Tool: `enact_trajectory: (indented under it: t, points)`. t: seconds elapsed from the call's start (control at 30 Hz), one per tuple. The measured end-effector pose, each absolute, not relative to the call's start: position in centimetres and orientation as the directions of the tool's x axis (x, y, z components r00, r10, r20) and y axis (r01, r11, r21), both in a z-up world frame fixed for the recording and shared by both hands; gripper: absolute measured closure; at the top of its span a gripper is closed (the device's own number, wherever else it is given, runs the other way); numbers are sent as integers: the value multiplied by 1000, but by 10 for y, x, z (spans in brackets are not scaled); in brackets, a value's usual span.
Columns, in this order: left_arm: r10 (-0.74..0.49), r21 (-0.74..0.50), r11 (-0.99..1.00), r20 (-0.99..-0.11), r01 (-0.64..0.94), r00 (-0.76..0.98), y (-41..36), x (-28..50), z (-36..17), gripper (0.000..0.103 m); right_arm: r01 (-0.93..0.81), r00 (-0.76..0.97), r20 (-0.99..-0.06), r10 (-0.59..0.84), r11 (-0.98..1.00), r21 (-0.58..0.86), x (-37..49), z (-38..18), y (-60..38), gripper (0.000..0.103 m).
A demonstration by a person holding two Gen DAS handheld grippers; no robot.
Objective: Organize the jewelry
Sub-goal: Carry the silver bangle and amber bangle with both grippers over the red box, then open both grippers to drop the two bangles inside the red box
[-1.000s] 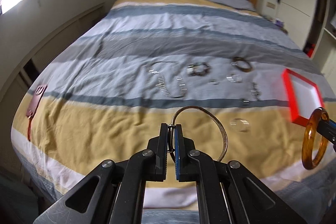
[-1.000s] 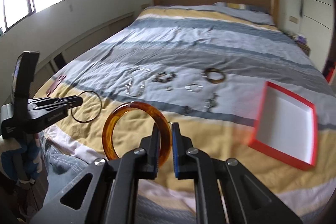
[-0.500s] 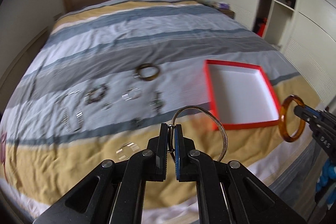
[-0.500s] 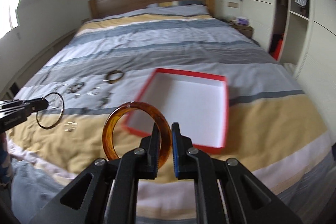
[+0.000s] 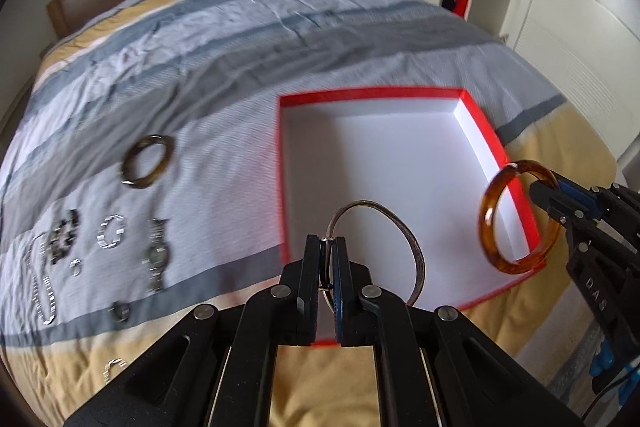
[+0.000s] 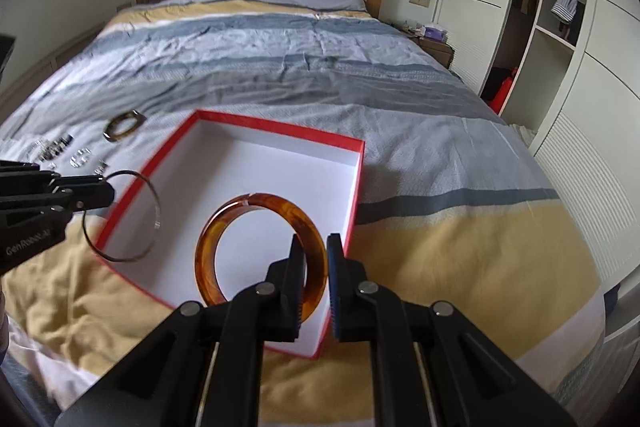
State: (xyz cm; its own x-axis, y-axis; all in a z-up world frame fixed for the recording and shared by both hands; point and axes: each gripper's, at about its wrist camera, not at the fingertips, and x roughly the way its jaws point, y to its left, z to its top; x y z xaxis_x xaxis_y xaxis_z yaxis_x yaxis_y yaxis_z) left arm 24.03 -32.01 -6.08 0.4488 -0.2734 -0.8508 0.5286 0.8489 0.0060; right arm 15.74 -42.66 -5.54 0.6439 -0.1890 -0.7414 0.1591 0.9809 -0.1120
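Note:
My left gripper (image 5: pixel 328 247) is shut on a thin metal bangle (image 5: pixel 404 227) and holds it above the near left edge of a red box with a white inside (image 5: pixel 384 163). My right gripper (image 6: pixel 314 247) is shut on a thick amber bangle (image 6: pixel 224 227) and holds it over the box's (image 6: pixel 256 179) near right part. The left gripper (image 6: pixel 106 189) with the thin bangle (image 6: pixel 154 203) shows at the left of the right wrist view. The amber bangle (image 5: pixel 490 211) and right gripper (image 5: pixel 540 191) show at the right of the left wrist view.
The box lies on a striped bedspread (image 5: pixel 224 39). Left of it lie a dark brown bangle (image 5: pixel 148 161), a watch (image 5: pixel 157 255), a chain (image 5: pixel 42 287) and several small silver pieces (image 5: pixel 110 233). Wardrobe shelves (image 6: pixel 560 27) stand to the right of the bed.
Both grippers have swung right, from over the loose jewelry to over the red box, each still holding its bangle. The box is now close and centred in both views.

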Motion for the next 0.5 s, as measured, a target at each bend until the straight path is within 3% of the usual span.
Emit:
enact_trajectory:
  t: [0.23,0.5]
  points:
    - [-270,-26,830,-893,557,360,-334,244,-107,97,98,589,-786,-187,982,-160,164,-93,-423,93]
    - [-231,-57,894,-909,444,348,-313,244,-119,96,39,586,-792,-172,982,-184,164,-99,-414,93]
